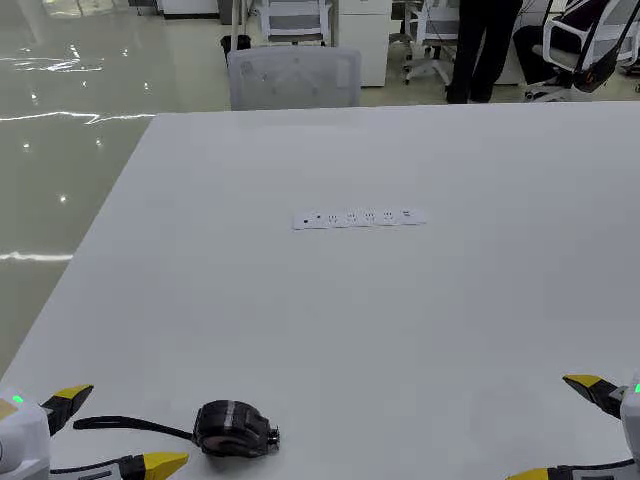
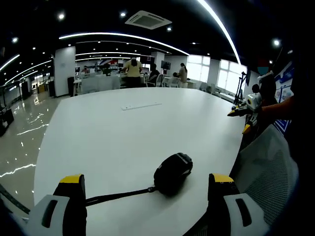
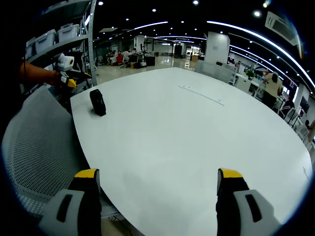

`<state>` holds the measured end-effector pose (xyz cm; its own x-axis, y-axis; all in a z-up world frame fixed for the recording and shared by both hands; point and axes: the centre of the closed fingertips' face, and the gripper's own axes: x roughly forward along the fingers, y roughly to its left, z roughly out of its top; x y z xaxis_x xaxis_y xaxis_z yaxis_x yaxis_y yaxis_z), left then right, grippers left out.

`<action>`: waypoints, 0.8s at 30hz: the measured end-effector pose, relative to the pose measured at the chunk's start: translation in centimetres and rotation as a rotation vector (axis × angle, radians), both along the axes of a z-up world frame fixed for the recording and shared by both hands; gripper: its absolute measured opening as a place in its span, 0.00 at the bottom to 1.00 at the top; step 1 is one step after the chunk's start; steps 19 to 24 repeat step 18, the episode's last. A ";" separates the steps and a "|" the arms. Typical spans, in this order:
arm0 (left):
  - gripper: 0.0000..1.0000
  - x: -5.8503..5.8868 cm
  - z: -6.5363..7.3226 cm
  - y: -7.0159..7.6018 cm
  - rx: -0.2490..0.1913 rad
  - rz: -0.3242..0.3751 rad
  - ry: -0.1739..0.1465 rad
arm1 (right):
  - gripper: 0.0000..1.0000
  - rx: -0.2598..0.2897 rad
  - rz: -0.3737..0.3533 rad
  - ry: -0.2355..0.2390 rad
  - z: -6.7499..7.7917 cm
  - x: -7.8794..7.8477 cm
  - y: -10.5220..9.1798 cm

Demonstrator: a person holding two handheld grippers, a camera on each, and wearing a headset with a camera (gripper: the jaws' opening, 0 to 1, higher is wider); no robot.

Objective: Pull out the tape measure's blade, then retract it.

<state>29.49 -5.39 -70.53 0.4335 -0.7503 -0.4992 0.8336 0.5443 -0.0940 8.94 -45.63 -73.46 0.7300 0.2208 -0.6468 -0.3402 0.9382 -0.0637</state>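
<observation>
Left tongs [image 1: 120, 428] gape near a rounded black tape measure [image 1: 232, 428].

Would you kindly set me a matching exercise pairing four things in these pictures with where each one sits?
Things: 1 tape measure; 2 socket strip; 3 grey chair; 4 right tongs.
Places: A beyond the far edge of the table; B near right corner, open; C middle of the table; D near edge, just ahead of the left tongs.
Pairs: 1-D; 2-C; 3-A; 4-B.
</observation>
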 end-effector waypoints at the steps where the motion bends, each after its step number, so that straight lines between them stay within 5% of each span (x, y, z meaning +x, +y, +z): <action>1: 1.00 -0.1 0.0 0.0 0.002 -0.002 -0.004 | 1.00 0.002 0.008 -0.013 0.2 0.0 0.0; 15: 1.00 -1.2 -0.8 0.3 0.038 -0.014 0.022 | 1.00 -0.006 0.019 0.021 -0.6 -0.4 0.2; 24: 1.00 -1.2 -0.7 0.2 0.022 -0.017 0.029 | 1.00 0.003 0.023 0.015 -0.5 -0.4 0.4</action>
